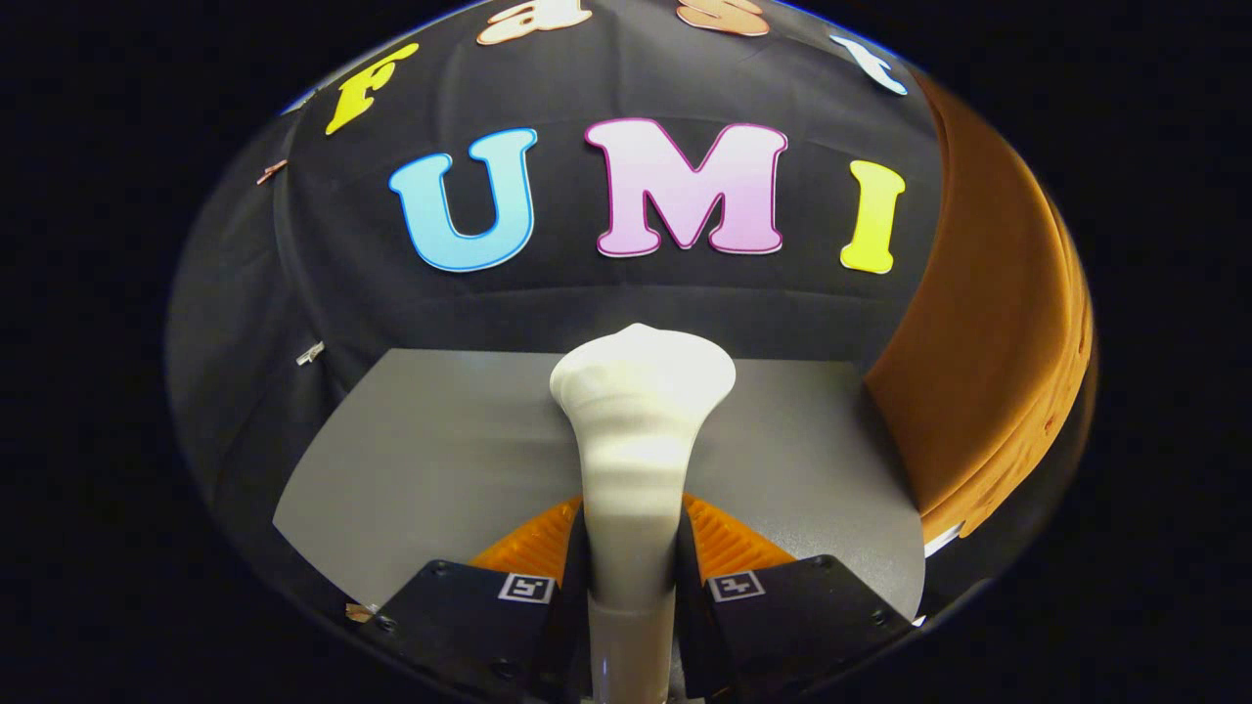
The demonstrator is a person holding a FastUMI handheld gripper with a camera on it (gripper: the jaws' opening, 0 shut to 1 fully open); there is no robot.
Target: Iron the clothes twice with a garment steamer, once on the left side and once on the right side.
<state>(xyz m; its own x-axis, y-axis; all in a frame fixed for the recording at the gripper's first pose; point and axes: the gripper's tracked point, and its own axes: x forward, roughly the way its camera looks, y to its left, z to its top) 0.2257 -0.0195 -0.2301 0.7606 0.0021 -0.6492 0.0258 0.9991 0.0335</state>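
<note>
A white garment steamer (636, 420) stands up between my fingers, its slim handle clamped by both pads and its wide head flaring out beyond them. My gripper (632, 557) is shut on that handle. An orange-brown garment (988, 332) hangs to the right of the steamer, beyond the grey surface's right end. The steamer head points toward the back wall and does not touch the garment.
A flat grey tabletop (440, 460) spreads under and ahead of the fingers. Black cloth walls close it in at the back and on the left. A small clip (310, 353) sits on the left cloth.
</note>
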